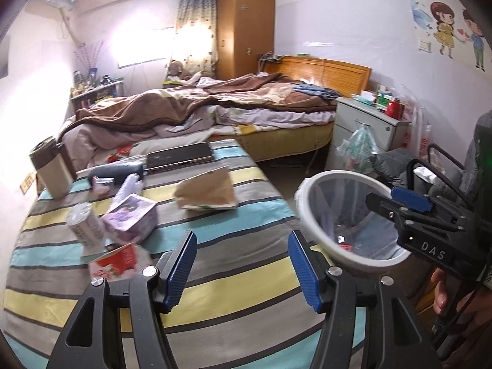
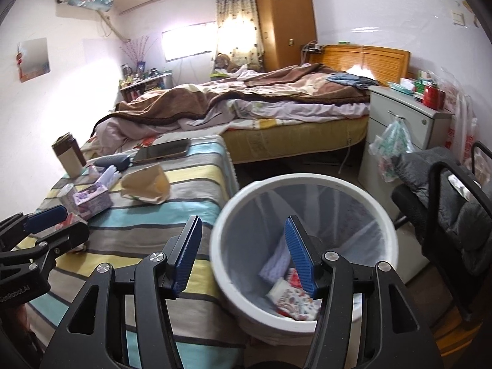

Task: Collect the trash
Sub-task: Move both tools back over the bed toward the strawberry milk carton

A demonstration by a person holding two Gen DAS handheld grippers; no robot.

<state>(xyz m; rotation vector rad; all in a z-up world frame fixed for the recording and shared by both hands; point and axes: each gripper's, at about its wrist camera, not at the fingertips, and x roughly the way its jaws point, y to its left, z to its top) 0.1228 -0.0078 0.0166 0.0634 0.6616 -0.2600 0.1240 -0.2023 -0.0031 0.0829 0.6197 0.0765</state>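
Observation:
A white trash bin [image 2: 384, 224] with a clear liner stands on the floor right of the striped table [image 2: 190, 169]; wrappers [image 2: 292, 299] lie inside. It also shows in the left wrist view [image 1: 307, 212]. My right gripper [image 2: 243, 253] is open and empty above the bin's left rim. My left gripper [image 1: 241, 266] is open and empty over the table's near edge. On the table lie a brown paper bag [image 1: 209, 192], a red snack packet [image 1: 115, 261], a plastic-wrapped cup [image 1: 84, 224] and a purple tissue pack [image 1: 130, 218].
A tan box [image 1: 50, 166], a dark pouch [image 1: 118, 170] and a tablet [image 1: 180, 155] sit at the table's far end. A bed [image 1: 215, 107] lies beyond. A white cabinet [image 2: 402, 129] and a black chair with a grey garment [image 2: 446, 184] stand right of the bin.

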